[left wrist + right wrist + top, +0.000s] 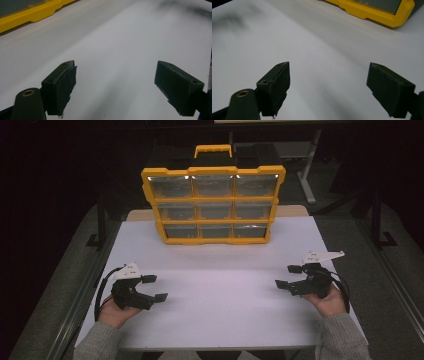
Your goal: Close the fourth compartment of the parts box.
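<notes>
No legible text, label or number on organizer case (213, 205)

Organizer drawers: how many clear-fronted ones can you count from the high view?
9, in the yellow organizer standing at the table's far edge: three rows of three, top, middle and bottom. None looks hidden; their contents can't be told.

Left claw (154, 288) low at the near left, jaws spread wide, nothing between them. Right claw (287, 276) mirrors it at the near right, jaws just as wide and bare. Both point inward, each gripped from behind by a hand, grey sleeves showing.
</notes>
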### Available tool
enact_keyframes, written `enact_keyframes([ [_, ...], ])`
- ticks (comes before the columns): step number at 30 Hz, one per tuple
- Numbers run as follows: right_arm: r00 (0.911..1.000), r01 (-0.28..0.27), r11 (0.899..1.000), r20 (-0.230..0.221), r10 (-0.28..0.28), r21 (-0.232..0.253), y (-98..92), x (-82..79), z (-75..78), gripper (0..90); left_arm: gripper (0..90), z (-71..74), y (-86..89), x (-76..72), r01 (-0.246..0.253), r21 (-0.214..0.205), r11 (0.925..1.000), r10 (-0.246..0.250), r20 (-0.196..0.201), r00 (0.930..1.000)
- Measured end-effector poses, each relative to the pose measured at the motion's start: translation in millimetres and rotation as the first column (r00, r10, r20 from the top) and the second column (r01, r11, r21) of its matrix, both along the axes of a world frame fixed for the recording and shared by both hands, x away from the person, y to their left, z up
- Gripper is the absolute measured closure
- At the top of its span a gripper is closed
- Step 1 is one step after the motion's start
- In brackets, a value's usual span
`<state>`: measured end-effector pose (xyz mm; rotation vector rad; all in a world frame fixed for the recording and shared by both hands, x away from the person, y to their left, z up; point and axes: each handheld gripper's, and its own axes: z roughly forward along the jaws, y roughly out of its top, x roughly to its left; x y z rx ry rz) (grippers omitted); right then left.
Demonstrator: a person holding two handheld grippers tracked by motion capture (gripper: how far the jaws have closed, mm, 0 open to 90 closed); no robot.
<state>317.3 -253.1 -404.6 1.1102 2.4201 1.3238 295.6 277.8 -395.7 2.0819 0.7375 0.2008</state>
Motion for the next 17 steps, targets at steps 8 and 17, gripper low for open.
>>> enact_keyframes([
  [8, 0.9999, 0.002, 1.000, -0.012, -0.002, -0.007, -3.1, -9.9, -7.7, 16.9, 16.9, -4.9, 0.4, -1.2, 0.014, 0.004, 0.9999, -0.014, -0.003, 0.9999],
  [17, 0.9998, -0.005, 1.000, -0.018, 0.005, -0.026, 2.0, -15.1, -8.9, 15.0, 16.7, -5.4, -2.9, -1.8, 0.031, 0.009, 0.9995, -0.031, 0.006, 0.9995],
])
